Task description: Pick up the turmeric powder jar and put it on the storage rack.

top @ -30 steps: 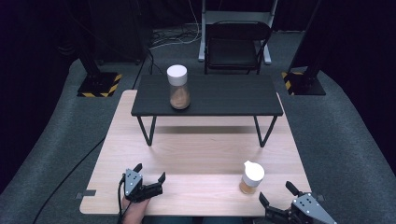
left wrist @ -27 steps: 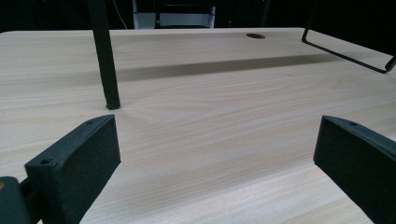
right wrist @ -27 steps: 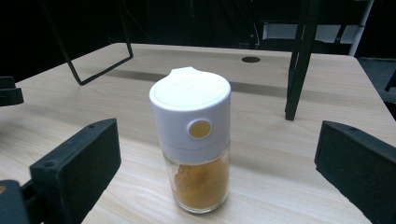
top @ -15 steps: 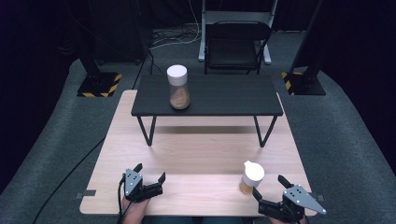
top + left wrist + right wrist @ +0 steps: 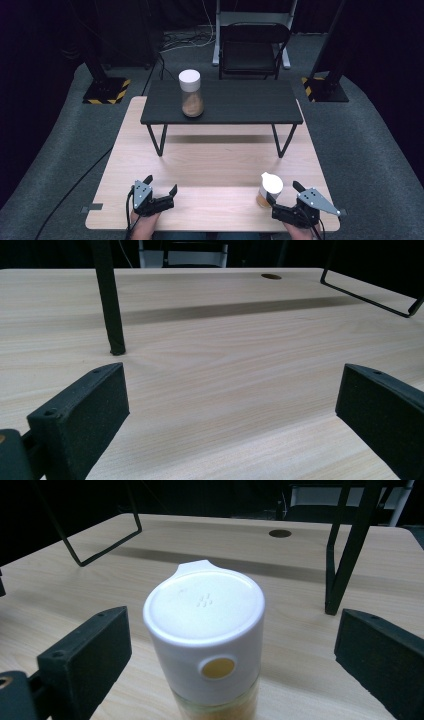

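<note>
A small jar [image 5: 270,189] with a white flip cap and tan contents stands on the pale wooden table [image 5: 215,165] near its front right. My right gripper [image 5: 283,193] sits just behind it, open. In the right gripper view the small jar [image 5: 205,630] stands centred between the two spread jaws of the right gripper [image 5: 235,632], touching neither. My left gripper [image 5: 161,185] rests open at the front left, and in its own view the left gripper [image 5: 235,395] has only bare wood between its jaws. A taller white-capped jar [image 5: 191,94] stands on the black low table [image 5: 235,102].
The black low table stands on thin metal legs [image 5: 111,305] across the far half of the wooden table. One leg [image 5: 345,555] rises just beyond the small jar. A black chair [image 5: 252,47] and two stand bases with hazard stripes [image 5: 105,91] are on the floor behind.
My right gripper has moved forward from the table's front edge up to the small jar, which now stands between its open jaws. The left gripper has stayed put.
</note>
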### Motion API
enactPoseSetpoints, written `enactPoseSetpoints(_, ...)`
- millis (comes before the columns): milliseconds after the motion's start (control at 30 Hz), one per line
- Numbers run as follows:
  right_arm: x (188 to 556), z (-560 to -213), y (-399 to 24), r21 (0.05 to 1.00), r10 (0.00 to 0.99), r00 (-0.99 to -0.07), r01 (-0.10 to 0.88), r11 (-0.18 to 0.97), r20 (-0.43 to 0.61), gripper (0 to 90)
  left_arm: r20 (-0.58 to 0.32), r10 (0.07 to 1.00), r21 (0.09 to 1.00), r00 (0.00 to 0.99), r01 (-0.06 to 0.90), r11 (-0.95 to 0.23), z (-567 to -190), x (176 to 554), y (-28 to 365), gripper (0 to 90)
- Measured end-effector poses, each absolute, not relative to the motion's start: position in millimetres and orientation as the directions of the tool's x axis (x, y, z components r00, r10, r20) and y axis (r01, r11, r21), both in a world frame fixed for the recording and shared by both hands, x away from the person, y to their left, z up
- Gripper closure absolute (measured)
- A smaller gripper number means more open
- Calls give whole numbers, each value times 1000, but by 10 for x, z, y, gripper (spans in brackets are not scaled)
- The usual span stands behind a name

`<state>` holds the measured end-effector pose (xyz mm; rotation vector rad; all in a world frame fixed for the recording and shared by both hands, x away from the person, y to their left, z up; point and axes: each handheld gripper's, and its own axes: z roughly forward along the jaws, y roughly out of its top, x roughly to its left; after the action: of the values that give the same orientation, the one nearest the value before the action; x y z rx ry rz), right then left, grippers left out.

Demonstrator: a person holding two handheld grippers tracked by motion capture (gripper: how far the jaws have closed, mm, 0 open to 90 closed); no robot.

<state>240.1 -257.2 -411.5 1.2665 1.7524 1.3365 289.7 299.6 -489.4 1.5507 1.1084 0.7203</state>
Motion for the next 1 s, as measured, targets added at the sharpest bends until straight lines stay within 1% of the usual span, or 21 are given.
enactPoseSetpoints(167,2479,-4118,-2527,938,920,-385,340,62,78,13,-96,916,958,389,285,-21,-4894,2897,2995,2)
enactPoseSetpoints(333,2537,-4116,-2509,933,915,-394,354,61,89,18,-98,914,957,393,288,-22,-4890,2903,3003,3)
enactPoseSetpoints(467,2571,-4108,-2491,930,913,-398,362,68,88,35,-98,915,958,392,287,-21,-4892,2900,3002,3)
enactPoseSetpoints(633,2601,-4099,-2495,926,905,-420,364,100,67,139,-97,915,958,392,286,-20,-4894,2898,3001,2)
enactPoseSetpoints(667,2606,-4093,-2495,924,904,-421,369,103,67,183,-97,915,958,392,286,-21,-4893,2899,3001,3)
enactPoseSetpoints(700,2622,-4087,-2511,920,900,-430,376,110,68,248,-96,915,958,392,285,-22,-4893,2897,3000,2)
enactPoseSetpoints(733,2648,-4069,-2530,912,894,-442,391,120,72,281,-94,915,959,392,284,-24,-4894,2894,3000,3)
enactPoseSetpoints(1000,2661,-4040,-2489,911,891,-454,374,175,16,297,-91,915,959,394,281,-26,-4896,2892,2999,3)
